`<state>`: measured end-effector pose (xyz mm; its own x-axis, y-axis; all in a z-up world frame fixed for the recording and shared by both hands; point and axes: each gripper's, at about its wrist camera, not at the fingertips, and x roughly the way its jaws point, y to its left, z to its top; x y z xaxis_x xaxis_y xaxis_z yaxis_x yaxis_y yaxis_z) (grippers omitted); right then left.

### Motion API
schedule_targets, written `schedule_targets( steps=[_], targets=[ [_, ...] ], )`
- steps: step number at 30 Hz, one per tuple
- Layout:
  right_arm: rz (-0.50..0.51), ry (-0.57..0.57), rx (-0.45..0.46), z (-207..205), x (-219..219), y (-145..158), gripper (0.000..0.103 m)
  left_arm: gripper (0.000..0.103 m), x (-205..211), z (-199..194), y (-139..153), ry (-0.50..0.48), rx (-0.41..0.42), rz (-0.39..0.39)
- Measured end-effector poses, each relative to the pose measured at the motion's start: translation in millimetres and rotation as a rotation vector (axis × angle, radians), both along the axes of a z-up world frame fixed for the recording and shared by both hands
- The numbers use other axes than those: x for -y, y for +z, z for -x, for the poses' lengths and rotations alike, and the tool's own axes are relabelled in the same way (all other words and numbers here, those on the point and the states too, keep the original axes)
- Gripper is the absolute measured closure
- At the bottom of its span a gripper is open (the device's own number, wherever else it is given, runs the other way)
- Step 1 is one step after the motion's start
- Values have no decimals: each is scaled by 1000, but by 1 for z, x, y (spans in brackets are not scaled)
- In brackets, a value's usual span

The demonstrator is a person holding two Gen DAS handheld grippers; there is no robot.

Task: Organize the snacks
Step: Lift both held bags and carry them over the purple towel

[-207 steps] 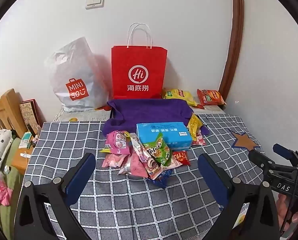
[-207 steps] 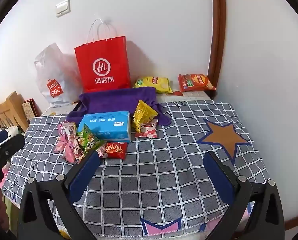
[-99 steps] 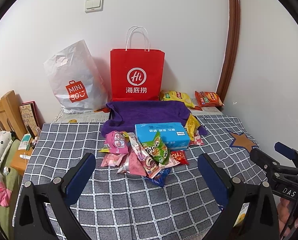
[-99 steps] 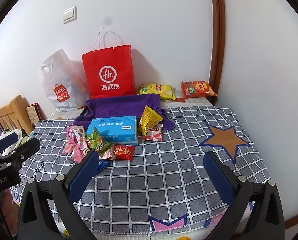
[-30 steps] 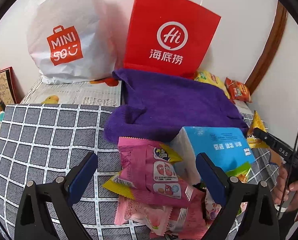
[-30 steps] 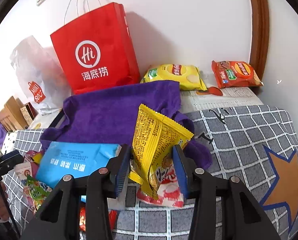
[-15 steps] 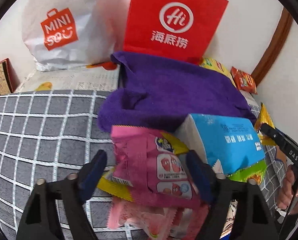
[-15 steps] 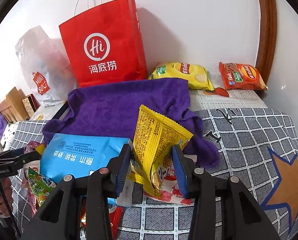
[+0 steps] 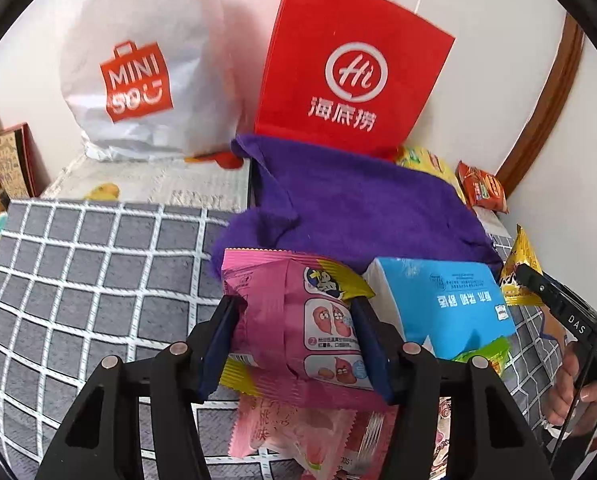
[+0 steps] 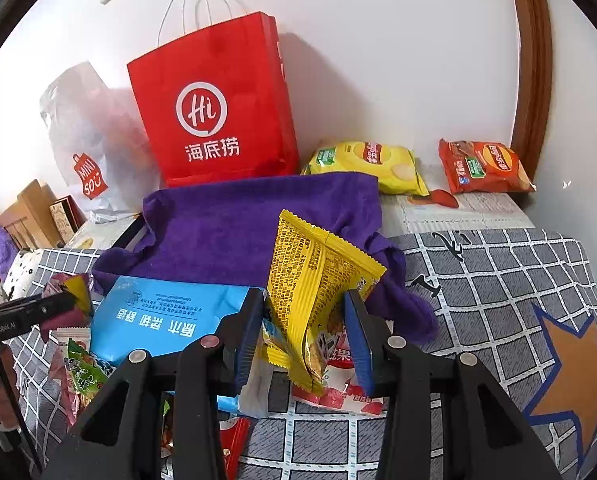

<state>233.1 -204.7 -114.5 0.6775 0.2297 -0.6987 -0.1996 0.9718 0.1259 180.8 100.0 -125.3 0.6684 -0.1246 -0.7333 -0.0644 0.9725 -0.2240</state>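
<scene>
My left gripper (image 9: 294, 340) has a pink snack packet (image 9: 282, 300) between its blue pads, and the jaws are closing, pressing its sides. The packet lies on top of other pink packets (image 9: 290, 428) on the checked cloth (image 9: 78, 280). My right gripper (image 10: 304, 340) is shut on a yellow snack packet (image 10: 310, 272) that stands upright between its pads, over a red-and-white packet (image 10: 338, 396). A blue tissue pack (image 10: 166, 316) lies between the two grippers, in front of a purple towel (image 10: 250, 220).
A red paper bag (image 9: 350, 68) and a white plastic bag (image 9: 138, 72) stand against the wall behind the towel. A yellow chips bag (image 10: 366, 164) and a red chips bag (image 10: 482, 166) lie at the back right. A green packet (image 10: 82, 372) sits at the left.
The left gripper's jaws have come together from wide apart onto the pink packet. The right gripper stays clamped on the yellow packet.
</scene>
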Motion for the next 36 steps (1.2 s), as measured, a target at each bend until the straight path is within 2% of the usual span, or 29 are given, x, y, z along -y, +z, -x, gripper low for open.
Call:
schedule_targets(
  steps=[6, 10, 18, 24, 30, 36],
  targets=[
    [-12, 14, 18, 4, 4, 4, 63, 50, 1, 2, 5, -27, 15, 16],
    [-55, 0, -7, 12, 12, 12, 63, 50, -1, 10, 13, -20, 20, 26],
    [-96, 51, 14, 49, 15, 44, 63, 50, 16, 45, 37, -72, 24, 42],
    [-103, 112, 30, 67, -4, 65, 64, 50, 36, 52, 59, -129, 20, 72],
    [-90, 182, 49, 51, -27, 94, 64, 50, 55, 38, 90, -154, 50, 42],
    [-60, 184, 74, 20, -37, 123, 64, 50, 58, 6, 112, -156, 63, 24]
  ],
)
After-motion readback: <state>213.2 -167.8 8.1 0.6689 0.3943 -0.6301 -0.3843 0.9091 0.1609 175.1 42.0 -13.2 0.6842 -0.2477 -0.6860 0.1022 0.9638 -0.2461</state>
